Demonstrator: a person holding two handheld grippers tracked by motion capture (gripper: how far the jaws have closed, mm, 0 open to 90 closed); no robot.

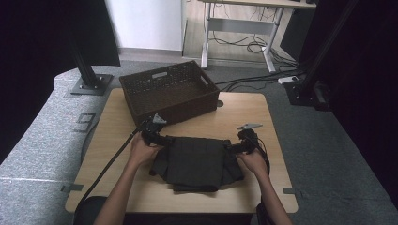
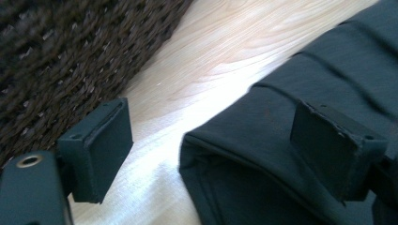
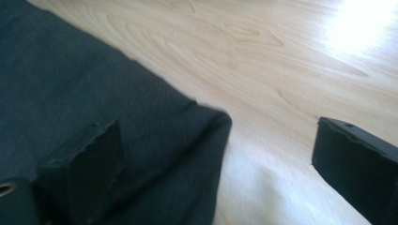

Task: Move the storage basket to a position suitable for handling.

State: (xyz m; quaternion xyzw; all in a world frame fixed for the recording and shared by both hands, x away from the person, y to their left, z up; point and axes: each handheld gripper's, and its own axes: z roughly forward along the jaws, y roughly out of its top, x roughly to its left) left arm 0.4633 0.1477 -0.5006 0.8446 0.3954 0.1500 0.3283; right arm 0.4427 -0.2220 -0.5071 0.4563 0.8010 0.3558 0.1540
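The left tongs (image 1: 162, 139) sit at the left edge of a folded dark cloth (image 1: 195, 161), the right tongs (image 1: 233, 147) at its right edge, each held in a hand (image 1: 141, 152) that comes in from the near side of the table (image 1: 234, 112).

In the left gripper view the jaws stand wide apart. The cloth's (image 2: 291, 140) folded corner lies between them, closer to the right-hand jaw, which sits over the fabric; whether that jaw touches it I cannot tell. The left-hand jaw hangs over bare table (image 2: 225, 51), clear of the cloth. The pads do not press on anything.

In the right gripper view the jaws are also wide. The left-hand jaw lies over the cloth (image 3: 94, 93), and the cloth's rounded corner ends in the gap between the jaws. The right-hand jaw is over bare wood (image 3: 263, 61), well apart from the fabric. Nothing is gripped here either.

The cloth itself rests flat on the table between the two tongs, folded into a rough rectangle with looser layers spilling out at its sides.

Beyond the left tongs, just past them, stands a dark woven basket (image 1: 141, 101) on the far part of the table; its weave (image 2: 61, 61) shows in the left gripper view, above the left-hand jaw.
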